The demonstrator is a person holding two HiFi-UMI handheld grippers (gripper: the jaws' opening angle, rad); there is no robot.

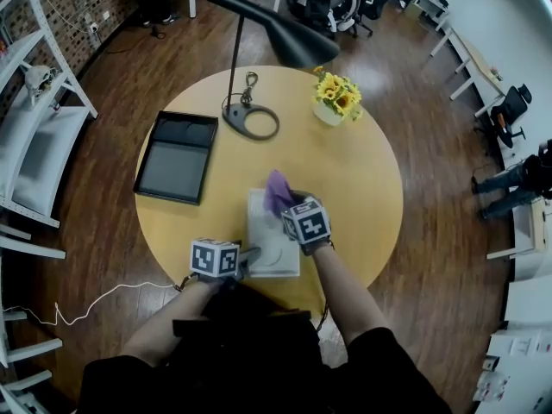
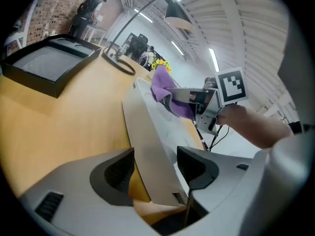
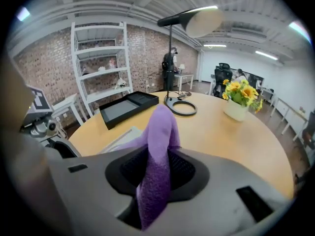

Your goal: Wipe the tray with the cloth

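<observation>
A white tray point(image 1: 269, 250) lies on the round wooden table point(image 1: 362, 179) just in front of me. My right gripper point(image 1: 290, 205) hangs over the tray's far end, shut on a purple cloth point(image 1: 277, 188) that sticks up between its jaws. The right gripper view shows that cloth point(image 3: 160, 132) pinched in the right gripper point(image 3: 157, 166). My left gripper point(image 1: 252, 255) is at the tray's near left corner. In the left gripper view the tray's rim point(image 2: 147, 132) runs between the jaws of the left gripper point(image 2: 155, 154), which stand apart from it on the right side.
A black tray point(image 1: 175, 158) sits at the table's left. A black lamp's ring base point(image 1: 251, 121) and shade point(image 1: 276, 28) stand at the back, next to a pot of yellow flowers point(image 1: 336, 97). White shelves point(image 1: 34, 119) line the left; a white cable point(image 1: 86, 304) lies on the floor.
</observation>
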